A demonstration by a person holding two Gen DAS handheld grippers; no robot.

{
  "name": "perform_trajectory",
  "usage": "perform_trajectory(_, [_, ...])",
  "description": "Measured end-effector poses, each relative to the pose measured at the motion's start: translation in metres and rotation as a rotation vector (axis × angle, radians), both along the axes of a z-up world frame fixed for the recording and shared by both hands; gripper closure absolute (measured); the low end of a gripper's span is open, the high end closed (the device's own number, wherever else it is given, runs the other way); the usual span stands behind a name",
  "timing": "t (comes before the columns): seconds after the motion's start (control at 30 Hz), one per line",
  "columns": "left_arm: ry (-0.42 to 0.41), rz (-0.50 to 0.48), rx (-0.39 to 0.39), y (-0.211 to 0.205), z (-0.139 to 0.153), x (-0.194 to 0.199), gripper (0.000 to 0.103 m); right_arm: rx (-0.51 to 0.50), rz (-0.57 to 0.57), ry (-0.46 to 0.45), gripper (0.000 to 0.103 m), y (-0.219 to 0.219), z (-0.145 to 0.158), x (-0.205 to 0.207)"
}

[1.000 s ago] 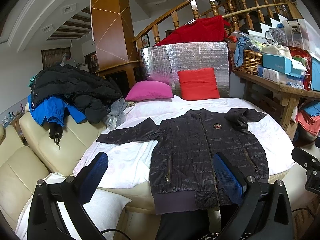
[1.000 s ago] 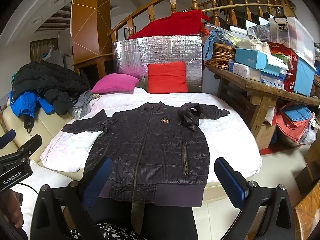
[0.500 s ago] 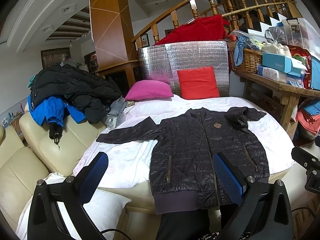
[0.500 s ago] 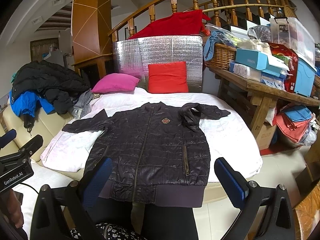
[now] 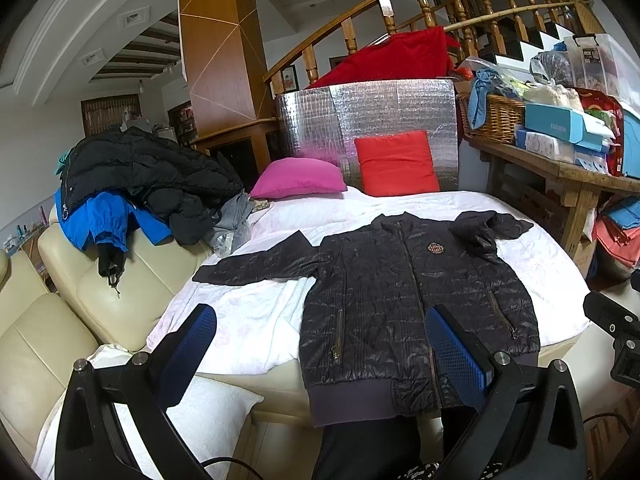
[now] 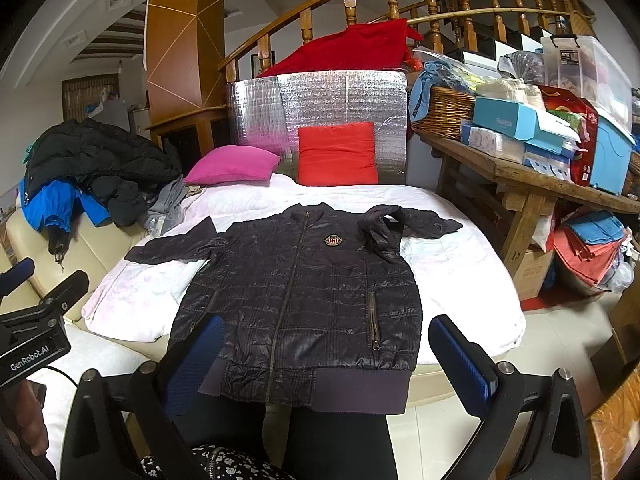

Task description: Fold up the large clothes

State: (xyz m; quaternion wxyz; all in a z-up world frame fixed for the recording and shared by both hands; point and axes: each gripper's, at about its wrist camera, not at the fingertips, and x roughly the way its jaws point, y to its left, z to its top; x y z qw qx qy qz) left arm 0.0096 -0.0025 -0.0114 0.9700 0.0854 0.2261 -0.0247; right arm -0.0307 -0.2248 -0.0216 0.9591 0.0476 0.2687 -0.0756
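A dark quilted jacket (image 5: 404, 292) lies flat, front up and zipped, on a bed with a white sheet (image 5: 256, 312); it also shows in the right wrist view (image 6: 304, 296). Its left sleeve is spread out to the side. Its right sleeve (image 6: 400, 226) is bunched and folded in near the shoulder. The hem hangs over the bed's near edge. My left gripper (image 5: 320, 344) is open and empty, held back from the hem. My right gripper (image 6: 328, 352) is open and empty, also short of the hem.
A cream sofa (image 5: 60, 312) with piled black and blue coats (image 5: 132, 184) stands left of the bed. Pink (image 6: 232, 164) and red (image 6: 338, 154) cushions lean at the bed's far end. A cluttered wooden table (image 6: 532, 176) stands at the right. The person's legs (image 6: 336, 440) are below.
Both grippers have stayed nearly still, with only a slight drift of view. The jacket has not moved.
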Motion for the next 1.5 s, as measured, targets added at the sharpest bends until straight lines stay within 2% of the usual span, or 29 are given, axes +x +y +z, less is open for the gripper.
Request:
perform_trajectory(0.8, [0.02, -0.001, 0.006, -0.002, -0.007, 0.005, 0.0, 0.002, 0.001, 0.009, 0.0, 0.001, -0.005, 0.002])
perform_trajectory(1.03, [0.045, -0.013, 0.006, -0.006, -0.012, 0.017, 0.0, 0.007, -0.007, 0.015, 0.0, -0.008, -0.007, 0.011])
perform_trajectory(1.07, [0.058, -0.022, -0.001, -0.006, -0.013, 0.021, 0.0, 0.005, -0.01, 0.011, 0.0, -0.012, -0.007, 0.015])
perform_trajectory(1.17, [0.18, -0.087, -0.059, -0.011, -0.027, 0.059, 0.0, 0.031, -0.023, -0.02, 0.0, -0.04, -0.007, 0.029])
perform_trajectory(1.27, [0.339, -0.121, -0.109, -0.02, -0.056, 0.116, 0.0, 0.122, -0.06, -0.037, 0.0, -0.088, -0.009, 0.055])
perform_trajectory(1.33, [0.436, -0.106, -0.133, -0.027, -0.081, 0.159, 0.0, 0.266, -0.081, -0.05, 0.0, -0.137, -0.017, 0.08])
perform_trajectory(1.5, [0.568, -0.063, -0.219, -0.038, -0.121, 0.227, 0.0, 0.548, -0.126, -0.011, 0.0, -0.239, -0.056, 0.152])
